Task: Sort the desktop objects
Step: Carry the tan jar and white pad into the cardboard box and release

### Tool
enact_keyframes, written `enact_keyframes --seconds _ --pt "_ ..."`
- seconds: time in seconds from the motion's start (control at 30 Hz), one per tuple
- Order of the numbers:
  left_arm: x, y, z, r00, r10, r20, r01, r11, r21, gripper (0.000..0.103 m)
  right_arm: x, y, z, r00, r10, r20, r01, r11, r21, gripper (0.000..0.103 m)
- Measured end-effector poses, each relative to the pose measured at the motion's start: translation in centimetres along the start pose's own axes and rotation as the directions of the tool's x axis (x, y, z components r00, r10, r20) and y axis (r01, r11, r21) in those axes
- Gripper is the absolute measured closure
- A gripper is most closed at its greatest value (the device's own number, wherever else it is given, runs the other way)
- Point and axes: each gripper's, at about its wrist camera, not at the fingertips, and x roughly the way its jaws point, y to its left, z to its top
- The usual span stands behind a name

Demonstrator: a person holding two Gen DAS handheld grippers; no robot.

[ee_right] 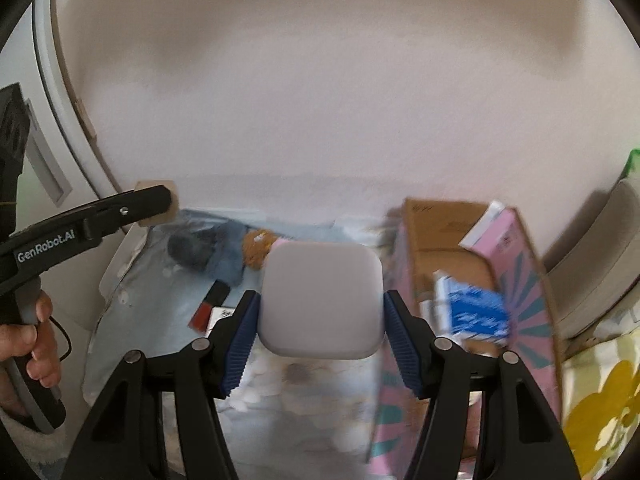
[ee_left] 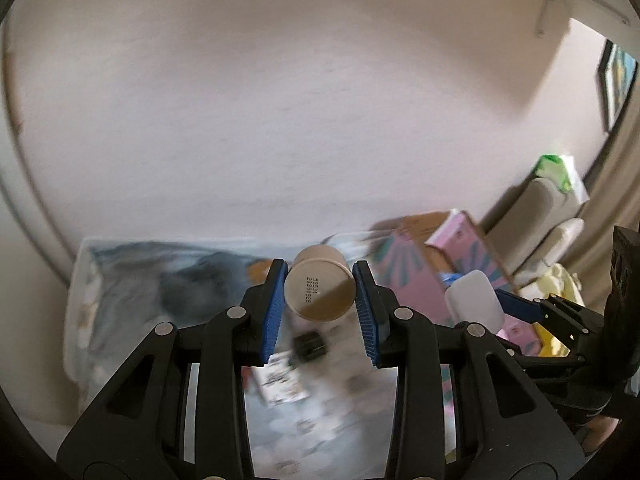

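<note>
My left gripper (ee_left: 320, 288) is shut on a tan cardboard tube (ee_left: 319, 286), held in the air with its printed end toward the camera. My right gripper (ee_right: 320, 312) is shut on a white rounded square case (ee_right: 320, 300), also held up; the case shows in the left wrist view (ee_left: 474, 298) too. The left gripper's tip with the tube shows in the right wrist view (ee_right: 158, 204) at the left. A pink open cardboard box (ee_right: 508, 280) stands at the right, with a blue-and-white pack (ee_right: 474, 312) inside it.
A light blue patterned desk mat (ee_right: 160, 320) lies below with a dark grey cloth (ee_right: 208, 252), a black-and-red item (ee_right: 210, 304), a small black object (ee_left: 308, 346) and a printed card (ee_left: 280, 380). A beige chair (ee_left: 536, 220) stands at the right. A pale wall fills the background.
</note>
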Motion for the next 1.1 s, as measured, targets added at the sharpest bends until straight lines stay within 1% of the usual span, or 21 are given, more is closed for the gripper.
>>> enact_keyframes --seconds 0.13,0.3,0.57,0.7,0.87,1.1 --pt "1.1 -3.4 1.1 0.999 -0.052 -0.003 0.052 0.998 0.039 0.073 -1.2 -2.2 0.4 1.0 -0.026 0.011 0.026 1.0 0.01 0.046" --pt "3.4 -7.5 1.8 0.993 -0.117 -0.029 0.118 0.991 0.068 0.073 -2.0 -5.5 -0.2 0.998 -0.061 0.004 0.061 0.998 0.034 0.046" --pt "7.6 -13.1 1.3 0.981 -0.174 -0.084 0.181 0.98 0.084 0.073 -2.8 -10.7 -2.3 0.996 -0.084 -0.036 0.087 0.993 0.079 0.045" --pt "9.7 -15.7 0.6 0.976 -0.187 -0.111 0.198 0.975 0.098 0.073 -2.8 -13.0 -3.8 0.994 -0.085 -0.065 0.09 0.993 0.082 0.046" --pt "12.8 -19.2 -0.6 0.97 -0.191 -0.152 0.21 0.97 0.121 0.073 -2.1 -15.1 -5.5 0.993 -0.065 -0.1 0.075 0.993 0.096 0.045" --pt "16.2 -21.1 -1.4 0.967 -0.167 -0.194 0.195 0.972 0.133 0.073 -0.3 -16.0 -6.9 0.991 -0.012 -0.132 0.024 0.996 0.089 0.045"
